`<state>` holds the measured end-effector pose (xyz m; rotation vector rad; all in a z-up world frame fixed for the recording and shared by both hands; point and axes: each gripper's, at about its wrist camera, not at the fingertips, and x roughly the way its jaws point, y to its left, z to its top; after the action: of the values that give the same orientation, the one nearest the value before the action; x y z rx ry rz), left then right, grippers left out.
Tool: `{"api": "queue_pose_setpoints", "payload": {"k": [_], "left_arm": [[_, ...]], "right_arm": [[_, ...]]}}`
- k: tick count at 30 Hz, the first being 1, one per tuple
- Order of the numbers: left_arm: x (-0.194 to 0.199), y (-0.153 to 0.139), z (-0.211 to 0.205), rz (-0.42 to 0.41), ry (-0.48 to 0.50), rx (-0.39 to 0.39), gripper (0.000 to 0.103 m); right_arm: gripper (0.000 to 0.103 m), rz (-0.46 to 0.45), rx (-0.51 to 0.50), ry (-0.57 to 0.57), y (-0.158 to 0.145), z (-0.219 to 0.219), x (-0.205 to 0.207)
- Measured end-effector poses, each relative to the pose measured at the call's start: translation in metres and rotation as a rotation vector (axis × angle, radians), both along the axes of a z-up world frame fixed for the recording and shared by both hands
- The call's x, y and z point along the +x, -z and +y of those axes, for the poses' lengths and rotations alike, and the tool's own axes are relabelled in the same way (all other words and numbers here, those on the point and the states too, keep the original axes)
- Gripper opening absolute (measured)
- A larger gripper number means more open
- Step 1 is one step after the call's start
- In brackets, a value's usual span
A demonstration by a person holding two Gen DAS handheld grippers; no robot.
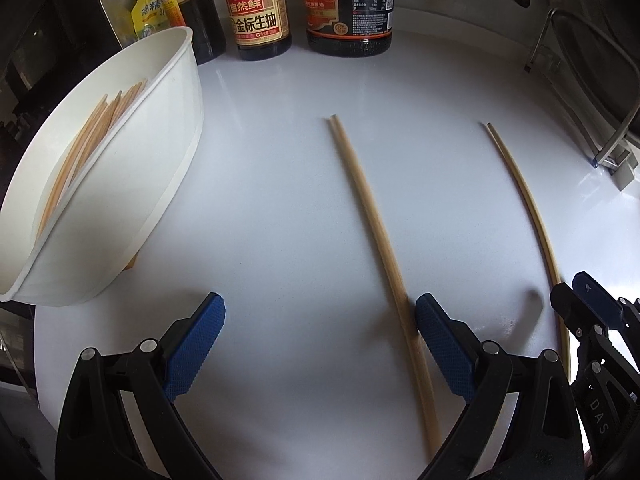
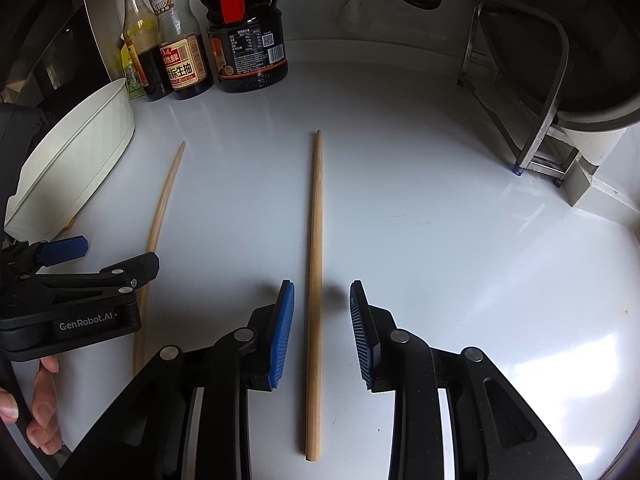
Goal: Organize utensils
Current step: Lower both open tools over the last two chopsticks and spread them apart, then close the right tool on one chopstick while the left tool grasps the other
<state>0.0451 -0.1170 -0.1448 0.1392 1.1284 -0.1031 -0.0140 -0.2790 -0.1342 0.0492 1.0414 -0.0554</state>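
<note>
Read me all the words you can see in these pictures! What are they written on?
"GenRobot.AI": on the left gripper body, seen from the right wrist view.
"DAS": on the right gripper body; the rest is cut off.
"自然鲜" and "金标生抽": on the soy sauce bottle label.
The dark jug has a table of small print and a square code, too small to read.
The yellow pouch shows big characters, partly hidden, not readable.

The worktop (image 2: 440, 220) is showing plain glossy white. Both chopsticks (image 2: 316, 280) (image 2: 160, 216) are showing pale tan wood. The bowl (image 1: 132, 184) is showing white. The right tongs (image 2: 322, 332) and left tongs (image 1: 320, 344) are showing black arms with ridged blue pads (image 2: 282, 336). The sauce bottles (image 1: 256, 12) are showing dark brown liquid with red-and-gold labels.
</note>
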Motion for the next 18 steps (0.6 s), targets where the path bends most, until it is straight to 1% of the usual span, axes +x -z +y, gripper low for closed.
{"api": "queue_pose_setpoints", "payload": {"k": [7,9,10,12,13,14,15,16,18], "left_arm": [[0.004,0.002,0.007,0.0,-0.008,-0.007,0.095],[0.002,0.001,0.005,-0.005,0.005,-0.007,0.091],[0.001,0.0,0.004,-0.009,0.014,-0.009,0.089],[-0.001,-0.002,0.001,-0.014,0.04,-0.017,0.078],[-0.002,-0.003,-0.001,-0.014,0.054,-0.024,0.074],[-0.002,-0.004,-0.002,-0.015,0.069,-0.028,0.067],[-0.003,-0.005,-0.005,-0.016,0.083,-0.029,0.059],[-0.004,-0.006,-0.007,-0.019,0.098,-0.027,0.054],[-0.005,-0.007,-0.012,-0.02,0.126,-0.026,0.034]], "right_arm": [[0.028,0.004,-0.041,0.0,0.004,0.005,0.004],[0.027,0.007,-0.046,-0.009,0.004,0.007,0.005],[0.024,0.008,-0.048,-0.014,0.004,0.008,0.005],[0.017,0.01,-0.048,-0.024,0.004,0.01,0.004],[0.012,0.012,-0.052,-0.027,0.004,0.012,0.004],[0.008,0.014,-0.056,-0.031,0.004,0.013,0.004],[0.008,0.016,-0.058,-0.034,0.004,0.014,0.004],[0.007,0.017,-0.057,-0.034,0.004,0.014,0.004],[0.007,0.019,-0.046,-0.034,0.004,0.014,0.004]]}}
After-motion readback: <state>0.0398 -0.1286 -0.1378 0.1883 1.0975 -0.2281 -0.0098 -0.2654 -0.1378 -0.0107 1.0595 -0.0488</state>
